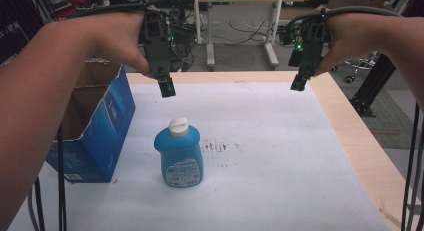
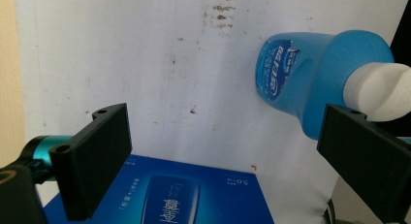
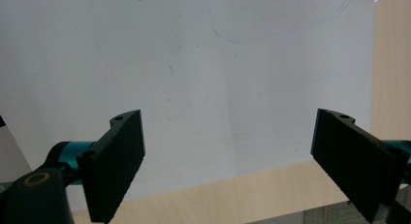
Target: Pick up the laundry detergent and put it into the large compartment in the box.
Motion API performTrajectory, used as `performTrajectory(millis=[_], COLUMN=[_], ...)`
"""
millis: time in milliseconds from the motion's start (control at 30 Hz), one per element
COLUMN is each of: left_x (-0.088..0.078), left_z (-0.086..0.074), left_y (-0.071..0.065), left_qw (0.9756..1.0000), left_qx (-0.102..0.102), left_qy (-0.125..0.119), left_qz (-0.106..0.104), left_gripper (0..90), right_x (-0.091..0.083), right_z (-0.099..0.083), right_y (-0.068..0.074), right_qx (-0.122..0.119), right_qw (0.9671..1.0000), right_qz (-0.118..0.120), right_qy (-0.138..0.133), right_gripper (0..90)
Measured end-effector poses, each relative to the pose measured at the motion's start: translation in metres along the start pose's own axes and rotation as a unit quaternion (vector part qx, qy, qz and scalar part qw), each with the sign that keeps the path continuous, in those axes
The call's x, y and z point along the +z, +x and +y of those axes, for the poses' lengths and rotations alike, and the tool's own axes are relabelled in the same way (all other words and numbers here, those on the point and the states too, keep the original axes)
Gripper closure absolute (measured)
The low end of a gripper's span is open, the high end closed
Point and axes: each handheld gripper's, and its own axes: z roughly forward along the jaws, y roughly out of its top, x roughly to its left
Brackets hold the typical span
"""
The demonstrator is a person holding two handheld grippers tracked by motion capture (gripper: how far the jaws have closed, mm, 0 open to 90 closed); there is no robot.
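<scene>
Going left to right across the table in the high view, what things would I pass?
Open blue cardboard box at the left edge → blue bottle with white cap standing upright → dark smudges on the white sheet → bare wooden table edge.

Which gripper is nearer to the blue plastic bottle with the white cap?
Left. The left gripper hovers just beyond the blue plastic bottle; the right gripper is far off to its right.
</scene>
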Motion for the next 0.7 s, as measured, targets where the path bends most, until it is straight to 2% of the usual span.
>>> performTrajectory(millis=[333, 533, 700], left_x=[-0.002, -0.012, -0.017], left_z=[0.0, -0.003, -0.005], left_y=[-0.002, -0.011, -0.021], left_qw=[1.0, 0.9999, 0.9999], left_qx=[-0.001, -0.003, -0.003], left_qy=[0.003, -0.013, -0.01], left_qz=[0.003, 0.006, 0.006], left_gripper=[5.4, 5.4, 5.4], right_x=[0.0, 0.0, -0.001], right_z=[-0.002, 0.0, 0.0], right_y=[0.0, 0.004, 0.005], right_qx=[0.0, -0.007, -0.008], right_qw=[1.0, 0.9999, 0.9999], right_qz=[0.0, -0.001, -0.003], right_qy=[0.008, 0.01, 0.007], right_gripper=[11.2, 11.3, 11.3])
